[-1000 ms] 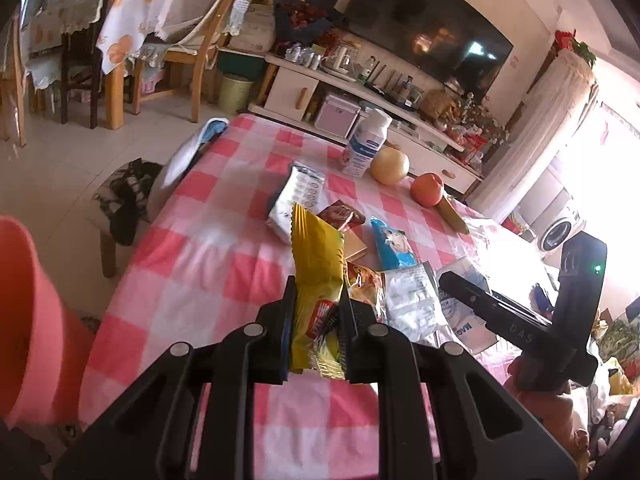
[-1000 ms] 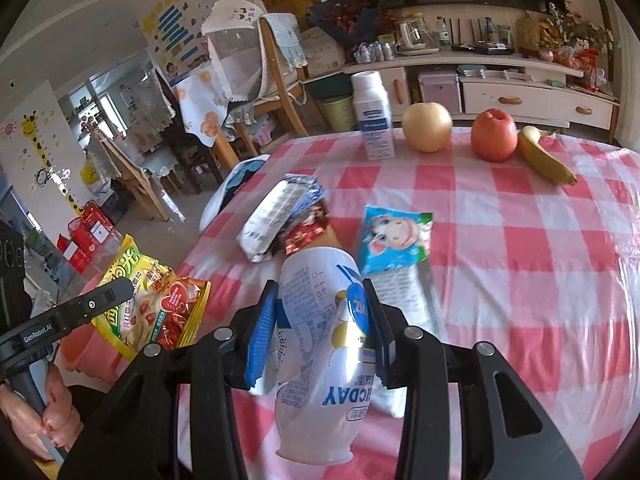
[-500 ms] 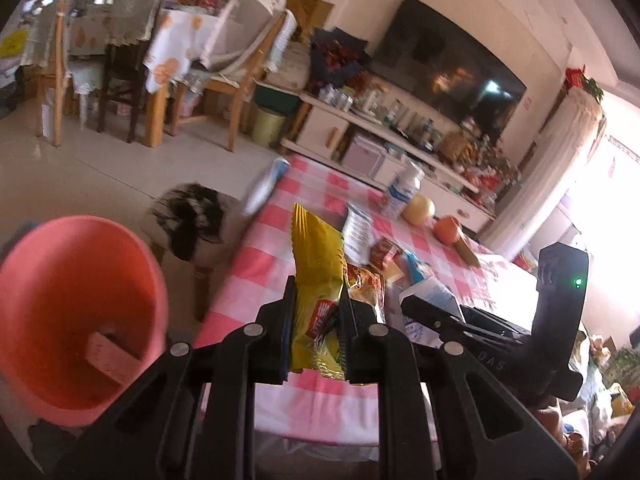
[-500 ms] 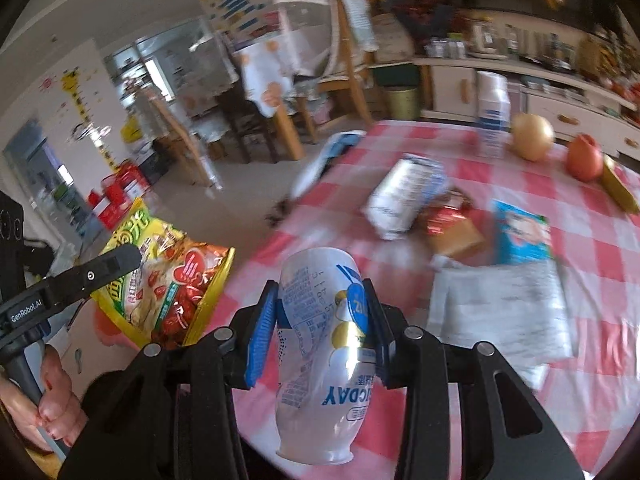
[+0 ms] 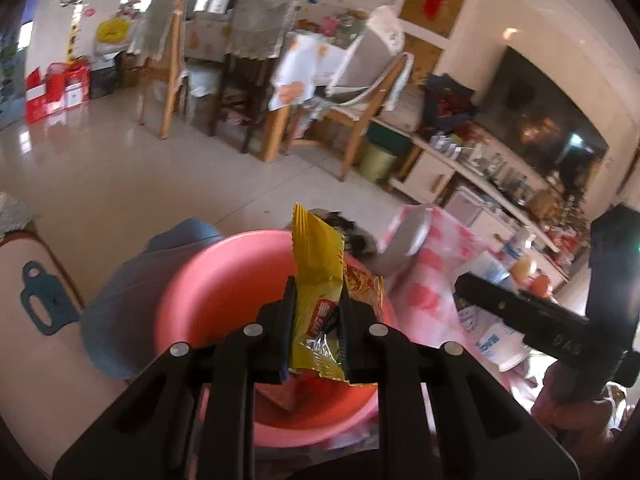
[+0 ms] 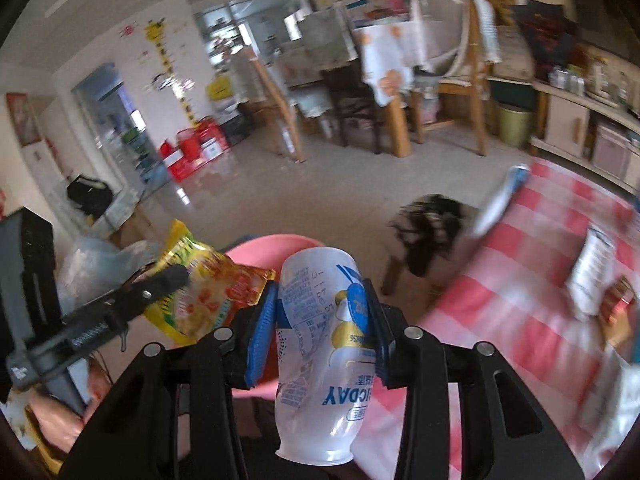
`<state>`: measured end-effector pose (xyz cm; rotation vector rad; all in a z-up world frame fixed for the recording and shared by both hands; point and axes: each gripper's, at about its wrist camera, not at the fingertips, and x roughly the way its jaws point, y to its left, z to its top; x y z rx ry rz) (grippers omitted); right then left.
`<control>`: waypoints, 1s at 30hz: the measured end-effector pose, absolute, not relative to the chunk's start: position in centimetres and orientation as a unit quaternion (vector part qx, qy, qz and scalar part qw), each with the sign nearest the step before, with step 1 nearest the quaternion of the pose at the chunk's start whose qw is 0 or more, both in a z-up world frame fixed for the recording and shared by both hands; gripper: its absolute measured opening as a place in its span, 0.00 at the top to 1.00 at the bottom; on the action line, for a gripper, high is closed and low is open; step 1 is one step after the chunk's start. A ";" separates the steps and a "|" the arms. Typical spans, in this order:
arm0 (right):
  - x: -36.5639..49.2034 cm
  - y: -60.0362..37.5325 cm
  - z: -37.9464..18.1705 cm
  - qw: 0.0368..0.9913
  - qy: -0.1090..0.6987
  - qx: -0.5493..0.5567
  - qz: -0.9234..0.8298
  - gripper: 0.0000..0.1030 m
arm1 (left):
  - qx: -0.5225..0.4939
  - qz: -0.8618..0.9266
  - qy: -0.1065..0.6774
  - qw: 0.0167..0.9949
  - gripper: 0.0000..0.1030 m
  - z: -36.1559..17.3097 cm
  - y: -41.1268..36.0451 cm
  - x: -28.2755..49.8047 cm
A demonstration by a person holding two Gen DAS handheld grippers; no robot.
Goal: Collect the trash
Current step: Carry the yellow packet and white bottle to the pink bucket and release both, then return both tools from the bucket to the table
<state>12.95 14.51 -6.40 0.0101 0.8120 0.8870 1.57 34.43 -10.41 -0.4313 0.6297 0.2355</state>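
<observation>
Trash was in both tools at this moment, and neither piece had yet been let go. The left tool (image 5: 316, 332) was clamped on a yellow snack wrapper (image 5: 318, 280), holding it upright directly over the pink basin (image 5: 208, 280) that sat low beside the table (image 5: 432, 280). Something reddish lay in the bottom of the basin, below the wrapper; the left view was too blurred to tell whether it was trash already dropped there.

The right tool (image 6: 318, 330) was clamped on a crumpled white plastic bottle (image 6: 320, 360) with blue print, its blue pads pressing the bottle's sides. In the right view the bottle was near the basin's rim (image 6: 276, 242) but looked to be more over the table's edge than over the basin.

On the checked tablecloth (image 6: 520, 264), off to the right, at least a white packet (image 6: 592, 276) and a red one (image 6: 620, 300) just beside it were lying loose, so more remained to collect.

By my reading, the task was partway through: two items carried to the basin, none of them released, and a few wrappers left on the table. Opening the left tool over the basin seemed the nearest step, with the bottle needing to come further across first.
</observation>
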 end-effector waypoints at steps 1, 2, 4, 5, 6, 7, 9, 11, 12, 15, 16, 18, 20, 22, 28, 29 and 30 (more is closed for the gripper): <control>13.0 15.7 -6.6 0.821 0.384 0.000 0.423 0.59 | -0.214 0.118 0.311 0.919 0.81 -10.8 35.2 1.6; 13.1 16.9 -6.8 0.817 0.387 -0.005 0.428 0.59 | -0.219 0.123 0.315 0.915 0.81 -11.4 35.8 1.6; 13.2 18.9 -7.3 0.811 0.391 -0.016 0.434 0.59 | -0.223 0.128 0.323 0.911 0.81 -12.2 36.7 2.0; 13.3 19.9 -7.7 0.809 0.393 -0.024 0.436 0.59 | -0.223 0.130 0.328 0.909 0.81 -12.8 37.1 2.3; 13.5 20.5 -8.0 0.806 0.396 -0.029 0.438 0.59 | -0.223 0.131 0.332 0.907 0.81 -13.1 37.3 2.5; 13.5 21.3 -8.4 0.801 0.403 -0.033 0.442 0.58 | -0.224 0.133 0.336 0.905 0.81 -13.5 37.6 2.6; 13.7 22.5 -9.1 0.801 0.406 -0.043 0.438 0.55 | -0.226 0.140 0.344 0.901 0.67 -14.4 38.0 3.2; 13.7 23.3 -9.8 0.804 0.406 -0.058 0.430 0.41 | -0.213 0.154 0.347 0.900 0.45 -14.8 37.8 3.4; 13.7 23.4 -10.0 0.807 0.405 -0.060 0.427 0.38 | -0.205 0.162 0.347 0.901 0.36 -14.8 37.5 3.4; 13.6 22.6 -9.9 0.813 0.397 -0.039 0.423 0.26 | -0.192 0.168 0.340 0.905 0.24 -14.5 37.2 3.1; 13.6 22.2 -9.9 0.817 0.393 -0.036 0.420 0.21 | -0.195 0.167 0.337 0.906 0.22 -14.2 37.3 3.0; 13.6 20.9 -9.5 0.828 0.380 -0.036 0.410 0.19 | -0.198 0.170 0.328 0.908 0.18 -13.7 37.0 2.7; 13.5 19.4 -9.1 0.838 0.370 -0.037 0.399 0.15 | -0.195 0.170 0.322 0.911 0.17 -13.0 36.7 2.6; 13.5 17.9 -9.0 0.844 0.364 -0.036 0.391 0.15 | -0.191 0.171 0.320 0.912 0.13 -12.4 36.0 2.6; 12.4 13.3 -8.2 0.861 0.349 -0.035 0.368 0.13 | -0.176 0.163 0.303 0.922 0.10 -10.3 33.6 2.9; 12.2 12.4 -8.1 0.864 0.347 -0.033 0.364 0.13 | -0.168 0.160 0.302 0.925 0.09 -9.8 32.9 3.1; 12.2 12.4 -8.1 0.864 0.347 -0.033 0.364 0.13 | -0.162 0.160 0.301 0.926 0.08 -9.6 32.4 3.2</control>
